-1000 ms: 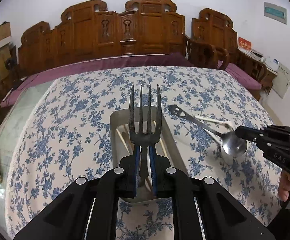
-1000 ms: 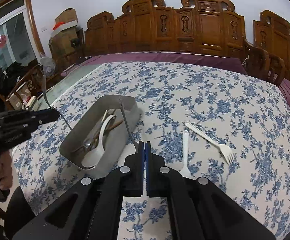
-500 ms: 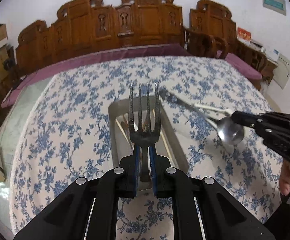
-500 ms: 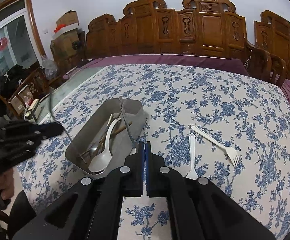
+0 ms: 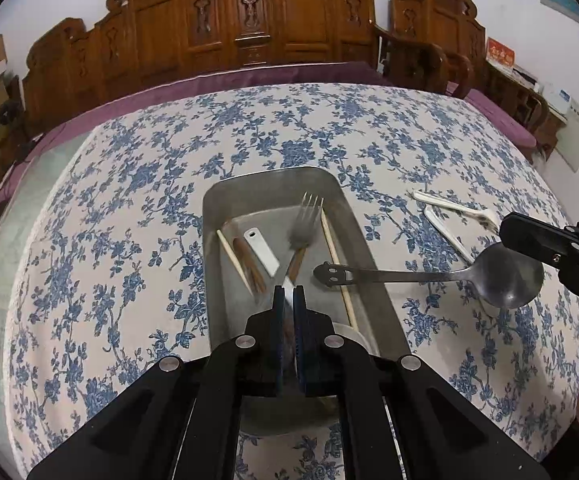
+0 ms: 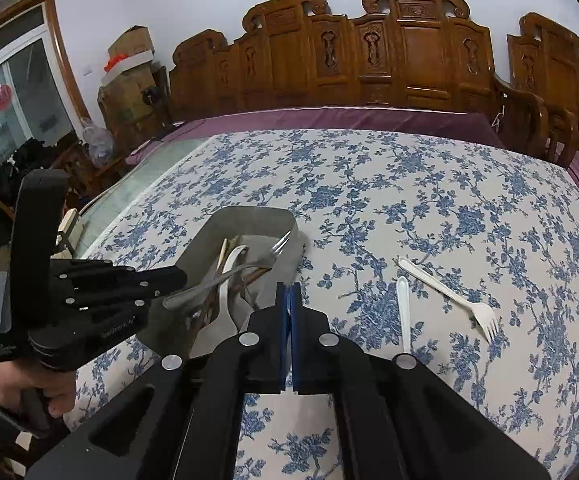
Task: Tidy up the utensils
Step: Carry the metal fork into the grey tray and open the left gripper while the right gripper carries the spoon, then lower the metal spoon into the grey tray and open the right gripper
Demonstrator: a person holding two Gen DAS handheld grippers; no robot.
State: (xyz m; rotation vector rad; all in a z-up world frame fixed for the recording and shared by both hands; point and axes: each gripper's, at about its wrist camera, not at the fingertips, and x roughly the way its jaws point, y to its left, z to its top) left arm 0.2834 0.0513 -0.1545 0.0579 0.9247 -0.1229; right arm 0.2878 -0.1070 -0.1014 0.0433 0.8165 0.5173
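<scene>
A steel tray (image 5: 217,204) (image 6: 249,211) on the flowered cloth holds chopsticks and a white spoon (image 5: 263,250). The metal fork (image 5: 306,226) (image 6: 249,266) shows blurred inside the tray, loose just ahead of my left gripper (image 5: 288,298) (image 6: 183,280). That gripper's jaws are closing, with nothing clearly between them. To the right, my right gripper (image 5: 507,230) (image 6: 288,298) is shut on the bowl of a metal spoon (image 5: 409,276), whose handle reaches out over the tray. A white plastic fork (image 6: 449,298) and a white plastic spoon (image 6: 403,312) lie on the cloth right of the tray.
Carved wooden chairs (image 6: 389,52) and a purple cushion line the table's far side. Bare glass tabletop (image 6: 149,168) shows left of the cloth. A person's hand (image 6: 25,384) grips the left tool's handle.
My left gripper dropped toward the tray, and the fork slid out of its jaws into the tray. The held spoon's handle now reaches over the tray.
</scene>
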